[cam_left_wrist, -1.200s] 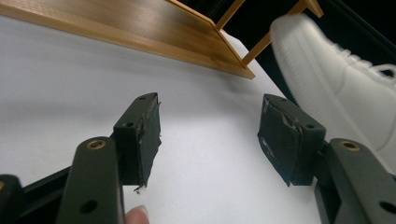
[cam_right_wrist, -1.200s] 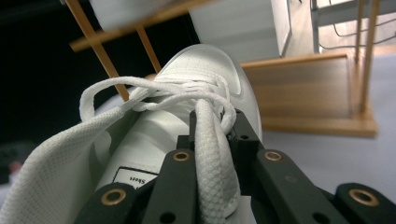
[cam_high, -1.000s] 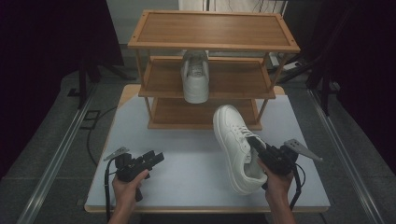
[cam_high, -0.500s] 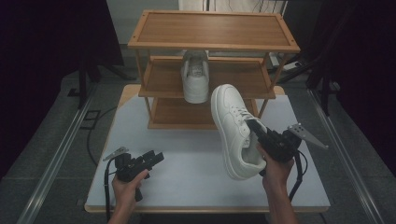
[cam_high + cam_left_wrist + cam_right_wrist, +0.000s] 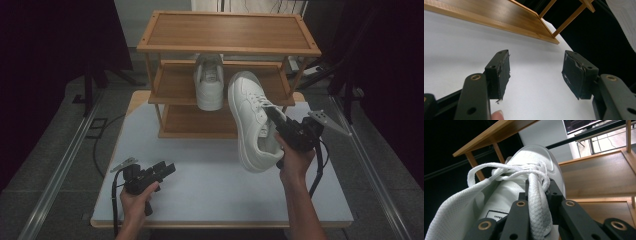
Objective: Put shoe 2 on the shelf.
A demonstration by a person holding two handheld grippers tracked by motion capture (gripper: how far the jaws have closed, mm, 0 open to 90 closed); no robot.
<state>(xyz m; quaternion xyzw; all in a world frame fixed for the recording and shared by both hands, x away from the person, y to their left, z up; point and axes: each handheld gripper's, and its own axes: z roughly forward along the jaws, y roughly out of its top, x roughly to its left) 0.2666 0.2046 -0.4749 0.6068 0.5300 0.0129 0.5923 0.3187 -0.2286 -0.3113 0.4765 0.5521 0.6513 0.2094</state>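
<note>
Right hand-held gripper (image 5: 274, 117) clamps one white shoe (image 5: 250, 120) mid-frame; left hand-held gripper (image 5: 167, 169) open, lower left. White counter (image 5: 210, 185), dark room; second shoe (image 5: 209, 82) on rack (image 5: 227, 32).

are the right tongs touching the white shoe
Touching. In the right gripper view the right tongs pinch the tongue of the white shoe between both jaws.

High view: from above the table's (image 5: 200, 200) near edge, facing forward and down, far off. Left gripper view: low over the tabletop, toward the rack's (image 5: 499, 15) bottom shelf. Right gripper view: close behind the shoe (image 5: 506, 192), toward the same rack.
</note>
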